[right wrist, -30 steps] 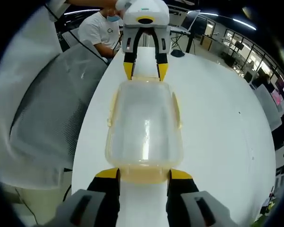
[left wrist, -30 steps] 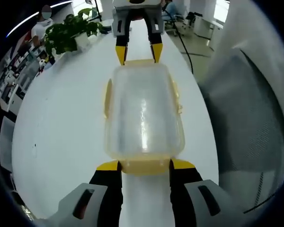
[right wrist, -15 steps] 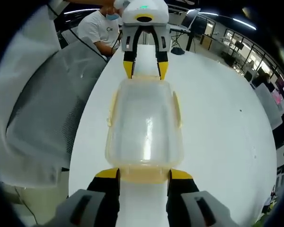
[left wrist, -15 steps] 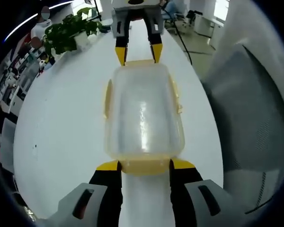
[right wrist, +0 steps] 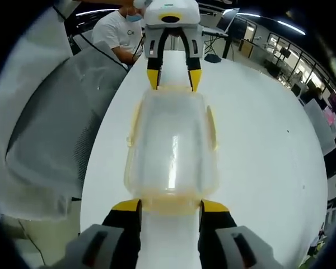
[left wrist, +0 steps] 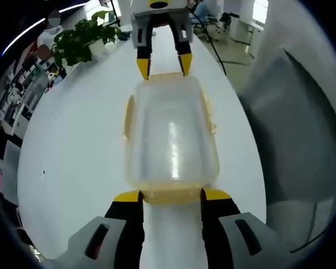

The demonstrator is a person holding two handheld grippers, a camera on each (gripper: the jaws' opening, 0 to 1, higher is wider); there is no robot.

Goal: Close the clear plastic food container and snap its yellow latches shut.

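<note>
Container [left wrist: 171, 134] lidded, no readable label | left tongs [left wrist: 171, 196], right tongs [right wrist: 169, 206] spread wide

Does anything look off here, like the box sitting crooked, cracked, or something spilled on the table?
Nothing stands out. The clear container sits flat on the white table with its lid on and looks empty. No crack or spill shows. The left gripper and right gripper each have open jaws at opposite short ends, by the yellow end latches.

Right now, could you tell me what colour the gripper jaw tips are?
Yellow, clearest in the left gripper view.
</note>
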